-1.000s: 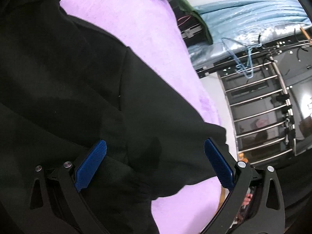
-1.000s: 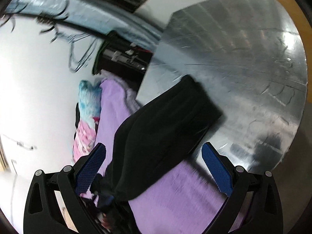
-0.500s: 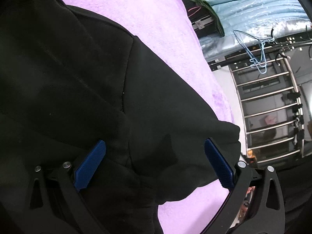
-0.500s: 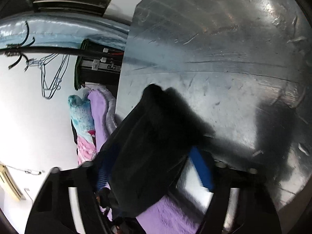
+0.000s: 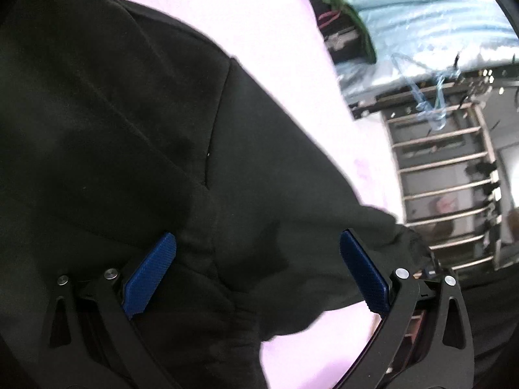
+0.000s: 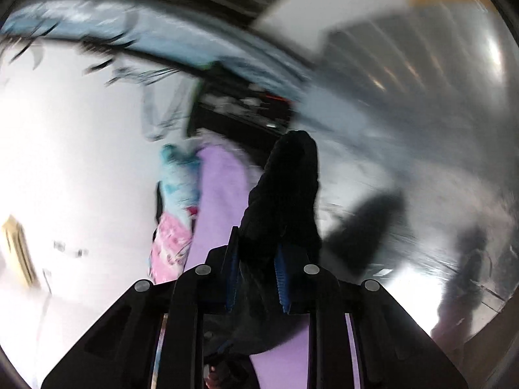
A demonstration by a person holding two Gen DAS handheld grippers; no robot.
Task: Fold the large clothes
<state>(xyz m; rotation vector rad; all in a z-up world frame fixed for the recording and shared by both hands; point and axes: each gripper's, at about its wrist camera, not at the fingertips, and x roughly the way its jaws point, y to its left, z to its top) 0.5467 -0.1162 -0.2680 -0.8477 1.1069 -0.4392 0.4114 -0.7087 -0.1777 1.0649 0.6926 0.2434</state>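
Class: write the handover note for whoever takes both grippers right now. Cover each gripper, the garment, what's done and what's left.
Right gripper: jaws closing on a bunched end of the black garment, fabric between the pads.
Left gripper: open over the garment, gripping nothing.
Garment: spread on the purple blanket, its sleeve reaching towards the blanket's edge.
Done: the right gripper has its hold; no finished fold shows.
Left: carry that end over the body, then fold the rest.
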